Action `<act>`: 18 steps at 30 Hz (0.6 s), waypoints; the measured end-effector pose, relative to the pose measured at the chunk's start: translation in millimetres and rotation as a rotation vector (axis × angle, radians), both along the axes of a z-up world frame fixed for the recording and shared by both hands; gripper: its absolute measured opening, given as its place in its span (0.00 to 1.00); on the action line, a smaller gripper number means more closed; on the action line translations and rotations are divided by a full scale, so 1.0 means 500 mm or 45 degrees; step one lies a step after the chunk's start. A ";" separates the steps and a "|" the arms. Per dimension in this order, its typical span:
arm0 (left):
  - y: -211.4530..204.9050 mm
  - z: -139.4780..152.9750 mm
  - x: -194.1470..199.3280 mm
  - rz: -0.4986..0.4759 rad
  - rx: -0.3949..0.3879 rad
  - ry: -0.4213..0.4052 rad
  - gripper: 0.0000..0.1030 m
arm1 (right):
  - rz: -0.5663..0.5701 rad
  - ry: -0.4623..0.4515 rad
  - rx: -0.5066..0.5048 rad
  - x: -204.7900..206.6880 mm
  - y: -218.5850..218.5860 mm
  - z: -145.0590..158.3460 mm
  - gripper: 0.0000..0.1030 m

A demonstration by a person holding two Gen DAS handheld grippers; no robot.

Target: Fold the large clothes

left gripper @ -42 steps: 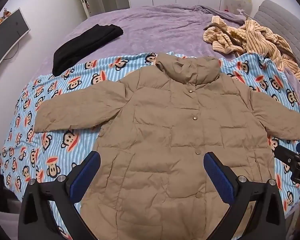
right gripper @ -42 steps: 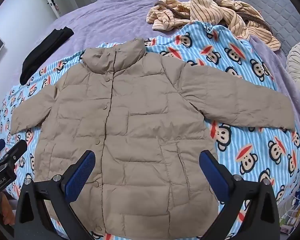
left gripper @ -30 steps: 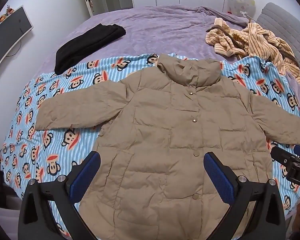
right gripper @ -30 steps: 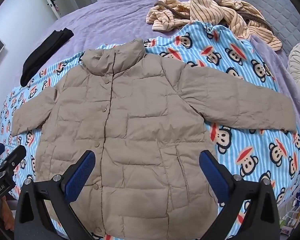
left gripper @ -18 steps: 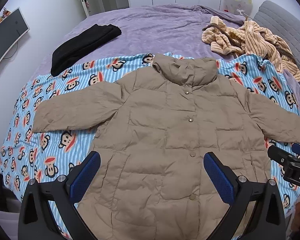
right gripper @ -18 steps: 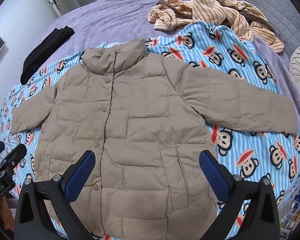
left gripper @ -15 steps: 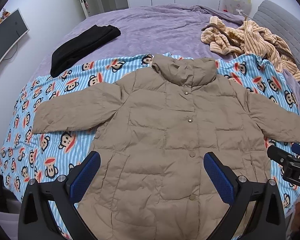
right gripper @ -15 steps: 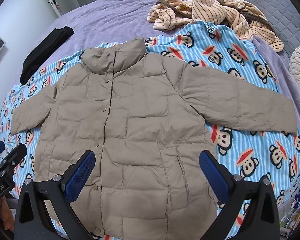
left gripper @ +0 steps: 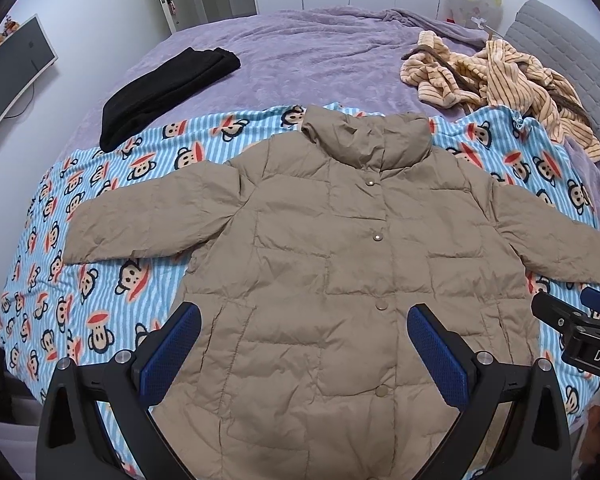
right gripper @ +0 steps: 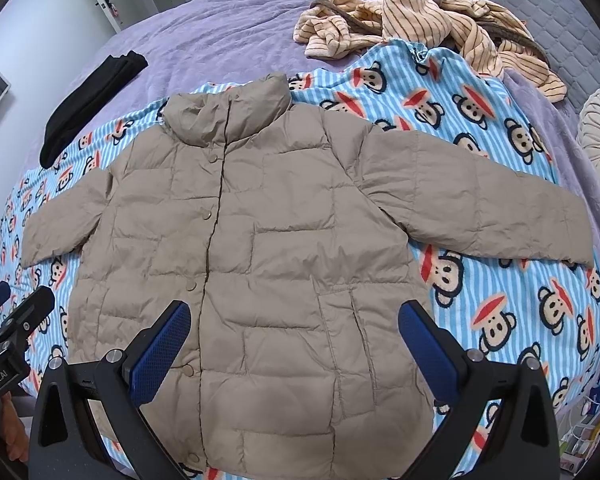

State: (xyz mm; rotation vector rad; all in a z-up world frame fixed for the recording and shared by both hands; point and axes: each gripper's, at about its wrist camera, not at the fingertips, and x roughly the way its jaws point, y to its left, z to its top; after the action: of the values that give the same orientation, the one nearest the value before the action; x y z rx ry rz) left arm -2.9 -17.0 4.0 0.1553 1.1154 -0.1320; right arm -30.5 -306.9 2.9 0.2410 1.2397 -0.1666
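Nearest the cameras, above the hem of the tan quilted puffer jacket [left gripper: 340, 264], the left gripper [left gripper: 304, 340] and the right gripper [right gripper: 294, 336] both hover with jaws spread wide, holding nothing. Each sits to its own side of the jacket's snap-button front, apparently poised for the first fold. The jacket lies face up, buttoned, sleeves stretched outward, on a blue striped monkey-print blanket [left gripper: 100, 288], a layout that probably eases folding. Beyond its collar spreads the purple bedcover [left gripper: 320, 52], with a folded black garment [left gripper: 168, 88] far left and crumpled striped beige clothing [right gripper: 420, 24] far right.
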 end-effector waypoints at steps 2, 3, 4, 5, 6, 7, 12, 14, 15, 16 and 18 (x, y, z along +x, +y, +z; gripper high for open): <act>0.001 0.000 0.002 -0.001 -0.002 0.003 1.00 | 0.002 -0.002 -0.001 -0.002 0.000 0.000 1.00; 0.000 0.000 0.002 -0.004 0.001 0.001 1.00 | 0.002 -0.004 -0.001 -0.001 -0.001 0.000 1.00; 0.001 0.000 0.002 -0.005 0.003 0.000 1.00 | 0.000 -0.004 -0.002 -0.002 0.000 0.000 1.00; 0.000 0.000 0.002 -0.007 0.003 -0.001 1.00 | -0.004 -0.005 -0.001 -0.003 -0.001 -0.002 1.00; 0.000 0.000 0.002 -0.007 0.001 -0.001 1.00 | -0.006 -0.004 0.001 -0.003 -0.001 -0.002 1.00; 0.000 0.000 0.002 -0.007 0.000 -0.001 1.00 | -0.004 -0.004 -0.002 -0.003 -0.001 -0.002 1.00; -0.002 0.001 0.002 -0.009 -0.006 0.000 1.00 | 0.000 -0.004 -0.002 -0.002 -0.002 -0.002 1.00; -0.003 0.001 0.002 -0.008 -0.005 0.000 1.00 | 0.001 -0.006 -0.002 -0.002 -0.001 -0.002 1.00; -0.003 0.001 0.002 -0.007 -0.006 0.000 1.00 | 0.001 -0.005 -0.001 0.000 -0.001 -0.001 1.00; -0.003 0.001 0.002 -0.006 -0.007 0.001 1.00 | 0.001 -0.004 -0.001 0.001 0.000 0.000 1.00; -0.004 0.001 0.002 -0.007 -0.005 0.001 1.00 | 0.004 -0.005 0.000 0.000 0.001 -0.002 1.00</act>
State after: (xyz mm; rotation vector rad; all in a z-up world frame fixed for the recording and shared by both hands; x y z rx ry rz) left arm -1.7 -18.8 4.6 0.1547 1.1155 -0.1388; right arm -30.3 -306.4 2.0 0.2397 1.2365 -0.1634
